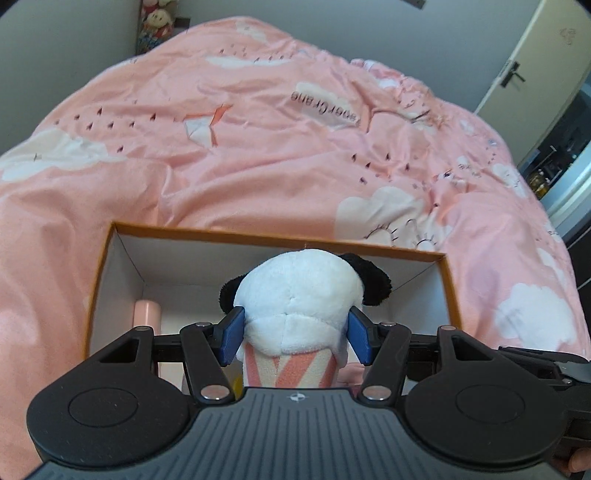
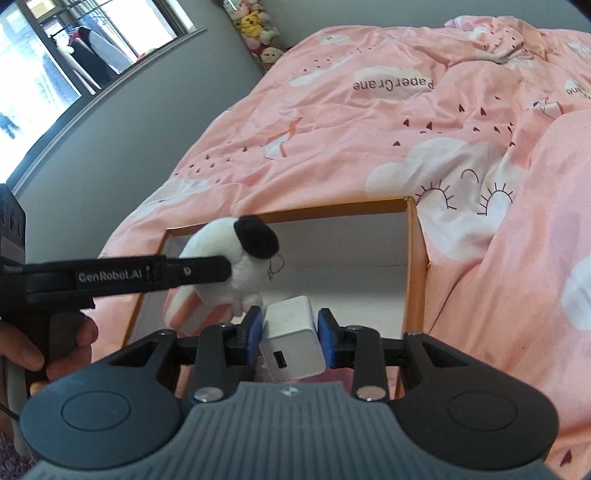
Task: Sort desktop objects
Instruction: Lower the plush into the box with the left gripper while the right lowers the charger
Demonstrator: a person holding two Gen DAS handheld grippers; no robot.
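Observation:
My left gripper (image 1: 295, 336) is shut on a white plush dog (image 1: 295, 295) with black ears and a pink striped body, held over the open orange-rimmed cardboard box (image 1: 258, 236). The plush dog (image 2: 236, 273) and the left gripper's finger (image 2: 199, 273) also show in the right wrist view, above the box (image 2: 413, 266). My right gripper (image 2: 290, 332) is shut on a white USB charger block (image 2: 291, 336), held at the box's near side. A pink cylinder (image 1: 147, 314) lies inside the box at its left.
The box sits on a bed covered by a rumpled pink quilt (image 1: 258, 147) with cloud prints. A grey wall, plush toys (image 2: 255, 22) and a window lie beyond the bed. A door (image 1: 535, 66) stands at the far right.

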